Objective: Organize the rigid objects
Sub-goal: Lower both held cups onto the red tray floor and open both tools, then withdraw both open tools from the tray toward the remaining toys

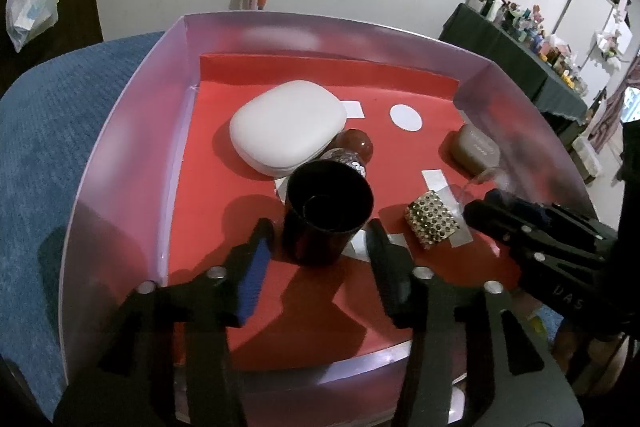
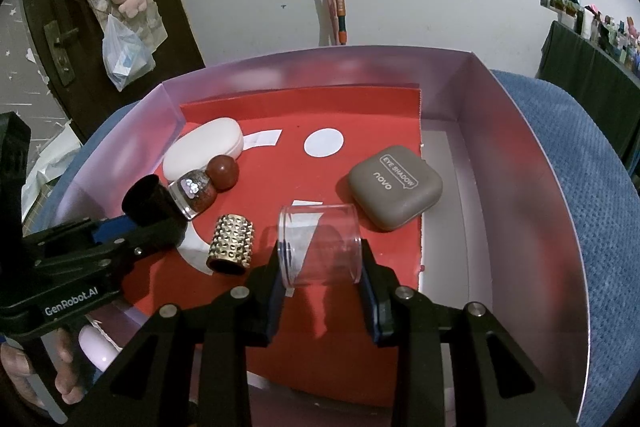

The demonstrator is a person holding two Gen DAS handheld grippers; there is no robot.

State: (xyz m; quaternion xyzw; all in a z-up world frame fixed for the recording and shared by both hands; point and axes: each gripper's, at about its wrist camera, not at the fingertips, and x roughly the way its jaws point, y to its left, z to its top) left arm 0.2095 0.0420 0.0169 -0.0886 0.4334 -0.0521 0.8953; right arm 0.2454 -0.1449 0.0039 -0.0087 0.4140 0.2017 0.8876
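Inside the pink-walled box (image 2: 520, 155), both tongs work over the red liner (image 2: 360, 155).

The right gripper (image 2: 322, 263) grips a clear plastic cylinder (image 2: 320, 247) lying on its side, pads pressed to its two ends. The left gripper (image 1: 320, 243) stands wide around an upright black cup (image 1: 326, 213), fingers just beside its wall, not clearly touching. Between the two lies a gold studded cap (image 2: 231, 243). Behind the cup sit a glittery bottle with a brown round cap (image 2: 208, 179) and a white oval case (image 1: 286, 127); a taupe eyeshadow compact (image 2: 396, 185) rests near the liner's right edge, beyond the cylinder.
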